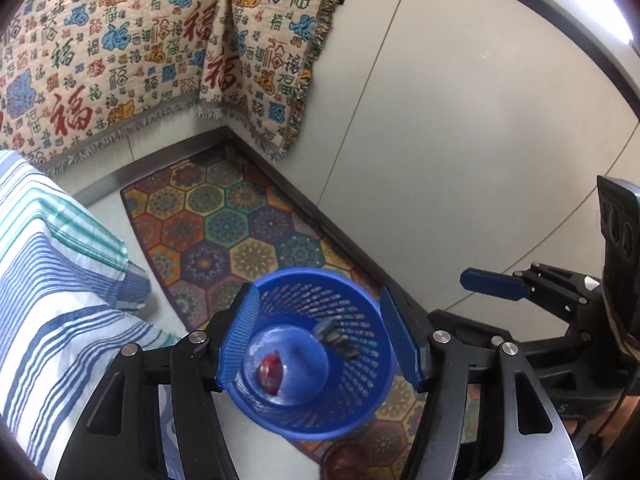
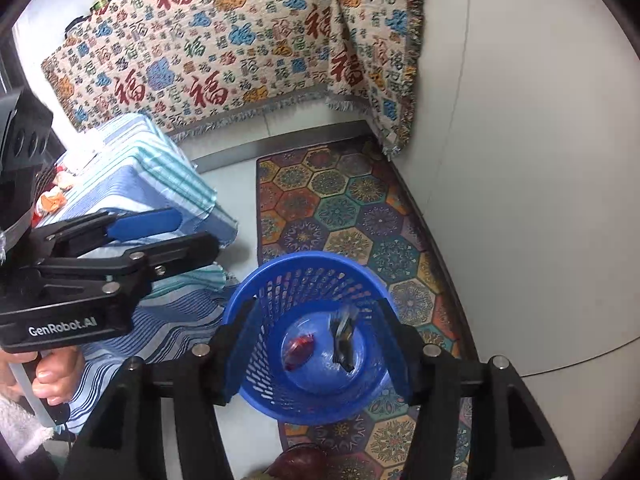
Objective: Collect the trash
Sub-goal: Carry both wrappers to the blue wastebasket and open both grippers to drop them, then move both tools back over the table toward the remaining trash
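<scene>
A blue mesh wastebasket (image 1: 308, 276) stands on a patterned rug. Inside it, a red wrapper (image 1: 271, 372) lies on the bottom and a dark, blurred wrapper (image 1: 334, 340) sits by the inner wall. My left gripper (image 1: 318, 290) hangs over the basket's mouth, open, with nothing between its blue pads. My right gripper (image 2: 318, 306) is over the same basket (image 2: 308, 258), also open and empty. From there the red wrapper (image 2: 300, 346) and dark wrapper (image 2: 344, 340) both show inside. The left gripper (image 2: 198, 230) appears at the left of the right wrist view, held by a hand (image 2: 52, 376).
A hexagon-patterned rug (image 2: 340, 208) lies in the corner. A blue-striped cloth (image 1: 52, 280) covers furniture on the left. A fringed blanket with red characters (image 1: 120, 60) hangs behind. A pale wall (image 1: 460, 120) runs along the right. A dark red object (image 2: 300, 464) sits below the basket.
</scene>
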`<state>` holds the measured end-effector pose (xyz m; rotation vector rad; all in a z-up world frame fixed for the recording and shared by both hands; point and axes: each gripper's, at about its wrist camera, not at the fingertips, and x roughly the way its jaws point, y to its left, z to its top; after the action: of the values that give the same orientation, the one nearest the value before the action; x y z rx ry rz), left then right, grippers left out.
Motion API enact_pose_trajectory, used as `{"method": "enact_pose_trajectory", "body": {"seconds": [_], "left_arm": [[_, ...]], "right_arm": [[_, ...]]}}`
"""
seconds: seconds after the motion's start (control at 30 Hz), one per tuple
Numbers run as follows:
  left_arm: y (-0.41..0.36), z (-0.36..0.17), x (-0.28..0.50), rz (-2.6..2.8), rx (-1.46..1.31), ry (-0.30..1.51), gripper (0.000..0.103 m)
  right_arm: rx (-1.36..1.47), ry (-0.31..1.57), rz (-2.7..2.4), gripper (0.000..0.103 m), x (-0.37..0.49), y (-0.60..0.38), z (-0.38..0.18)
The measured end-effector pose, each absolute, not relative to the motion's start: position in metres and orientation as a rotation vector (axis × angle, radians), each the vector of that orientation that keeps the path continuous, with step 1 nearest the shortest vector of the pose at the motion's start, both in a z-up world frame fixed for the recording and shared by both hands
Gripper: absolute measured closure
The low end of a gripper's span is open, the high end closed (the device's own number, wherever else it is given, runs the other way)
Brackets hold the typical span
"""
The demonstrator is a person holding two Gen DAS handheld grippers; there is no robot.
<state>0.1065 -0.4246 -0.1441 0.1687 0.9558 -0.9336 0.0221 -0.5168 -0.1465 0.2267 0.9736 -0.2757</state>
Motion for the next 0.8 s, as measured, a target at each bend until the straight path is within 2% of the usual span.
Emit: {"method": "enact_pose_trajectory", "body": {"seconds": [0.33, 0.57, 0.8], "left_arm": [[-0.362, -0.103, 0.08, -0.891, 0.118, 0.787, 0.013], [-0.289, -0.096, 0.064, -0.828, 0.03, 0.814, 0.013], [-0.201, -0.092, 0.052, -0.733, 0.097, 0.815, 0.011]], "right_arm": [[0.127, 0.791, -0.311, 0.045, 0.012, -0.489, -0.101], [0.037, 0.651, -0.276, 0.041, 0.015, -0.444, -0.067], [-0.018, 0.636, -0.229, 0.041, 0.033, -0.388, -0.056]]}}
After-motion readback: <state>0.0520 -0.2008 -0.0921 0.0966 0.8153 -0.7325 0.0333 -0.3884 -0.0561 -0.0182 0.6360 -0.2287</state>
